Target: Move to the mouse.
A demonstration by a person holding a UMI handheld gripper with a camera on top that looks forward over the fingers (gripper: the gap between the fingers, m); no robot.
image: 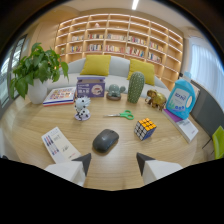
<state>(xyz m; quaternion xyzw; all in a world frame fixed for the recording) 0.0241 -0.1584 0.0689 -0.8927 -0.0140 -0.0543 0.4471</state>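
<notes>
Mouse (105, 140) lies near the desk's (165, 150) front edge, just ahead of the wide-open, empty gripper (114, 161), so the approach looks nearly finished and, I judge, needs only a short forward advance, slightly left.

hand-held gripper (113, 161), white fingers (dark tips)

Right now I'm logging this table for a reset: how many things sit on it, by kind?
Ornaments and toys: 5, with the green ceramic cactus and the colourful puzzle cube.
Printed matter: 3.
Tools: 2, the dark grey computer mouse and green-handled scissors.
Plants: 1.
Bottles: 1.
Boxes: 1.
Total: 13.
</notes>
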